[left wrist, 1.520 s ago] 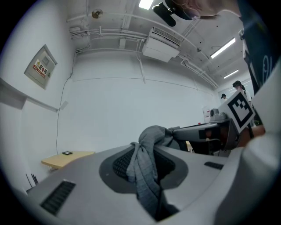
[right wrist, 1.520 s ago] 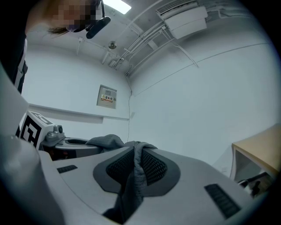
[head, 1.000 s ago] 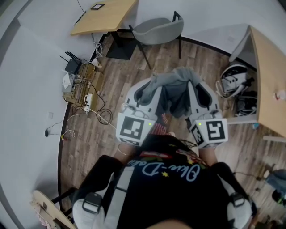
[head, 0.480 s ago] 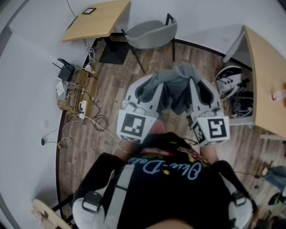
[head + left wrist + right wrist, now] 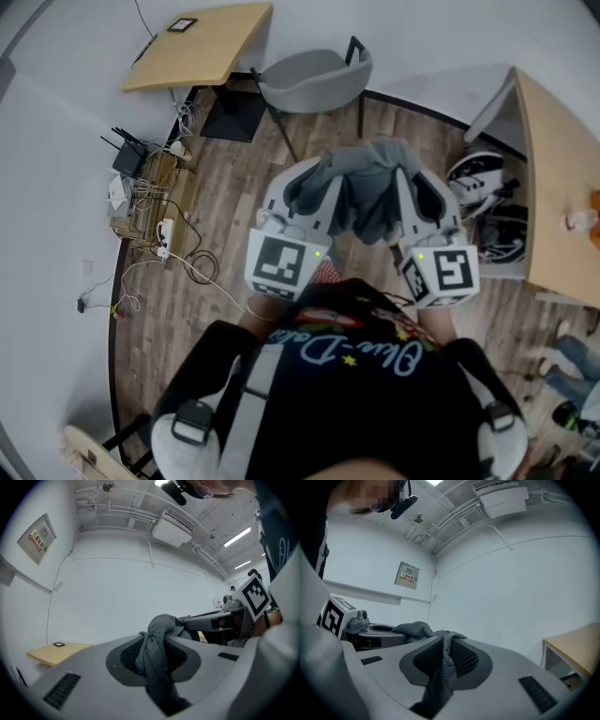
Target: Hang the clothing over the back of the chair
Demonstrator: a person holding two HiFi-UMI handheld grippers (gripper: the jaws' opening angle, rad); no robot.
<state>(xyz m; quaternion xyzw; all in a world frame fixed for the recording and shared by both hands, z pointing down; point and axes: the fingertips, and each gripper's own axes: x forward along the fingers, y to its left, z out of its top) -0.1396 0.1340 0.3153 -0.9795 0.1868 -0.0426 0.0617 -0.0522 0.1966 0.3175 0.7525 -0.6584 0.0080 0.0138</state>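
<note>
While both pairs of tongs point level ahead of the person, the grey garment (image 5: 367, 192) hangs bunched between them. It is above the wooden floor (image 5: 225, 206) and well apart from the grey chair (image 5: 314, 77).

The left tongs (image 5: 317, 180) are closed narrow on one gathered edge of the cloth. In the left gripper view a twisted fold of the knit fabric sits pinched between the dark ribbed pads (image 5: 129, 656) and trails down out of the gap. The right tongs (image 5: 410, 183) grip the other edge in the same way, with a thin fold pressed between their pads (image 5: 461, 658). The rest drapes over toward the left tongs. Between the two grips the cloth sags in a loose heap, its lower part hanging below the tongs.

The chair stands beyond the garment, near the top of the head view, and has a curved grey shell and dark legs. Just left of it is a light wooden tabletop (image 5: 202, 42) carrying a small dark-framed tablet (image 5: 183, 23). Along the wall on the left lie a black router (image 5: 127, 155), a white power strip (image 5: 164, 230) and tangled cables (image 5: 202, 267). A second tabletop (image 5: 562, 178) lines the right edge.
</note>
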